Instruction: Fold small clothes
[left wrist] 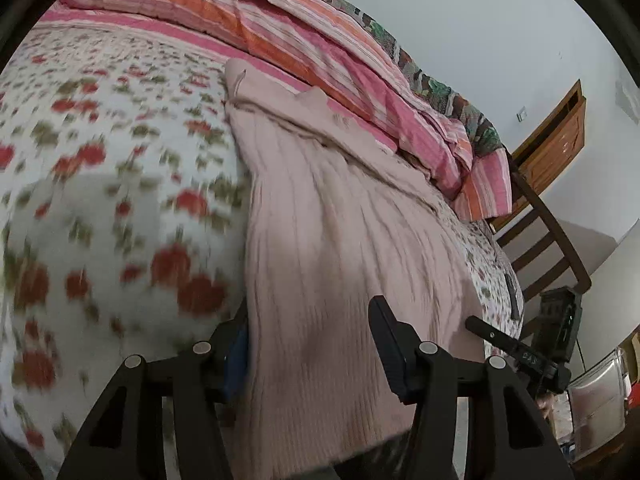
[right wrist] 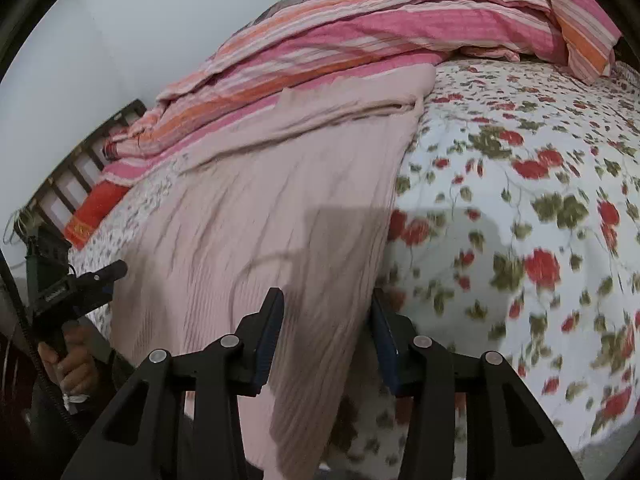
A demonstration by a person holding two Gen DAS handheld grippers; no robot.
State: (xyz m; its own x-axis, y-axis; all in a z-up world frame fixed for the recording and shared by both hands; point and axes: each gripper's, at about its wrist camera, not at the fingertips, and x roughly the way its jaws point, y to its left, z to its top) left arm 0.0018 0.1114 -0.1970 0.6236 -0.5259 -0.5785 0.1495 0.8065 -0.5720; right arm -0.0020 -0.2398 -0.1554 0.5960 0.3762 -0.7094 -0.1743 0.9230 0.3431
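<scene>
Floral bedding covers the bed (left wrist: 100, 208), with a striped quilt (left wrist: 304, 48) bunched along its far side. We see the pink ribbed garment (left wrist: 340, 240) lying flat, its long axis running from the near bed edge, where its hem hangs over, away toward the quilt. Both tools sit at that near hem: the left gripper (left wrist: 308, 344) straddles the left corner, the right gripper (right wrist: 326, 332) the right corner. On each, the jaws stand spread with cloth between them, not visibly pinched. We judge that the hem corners must be clamped next.
</scene>
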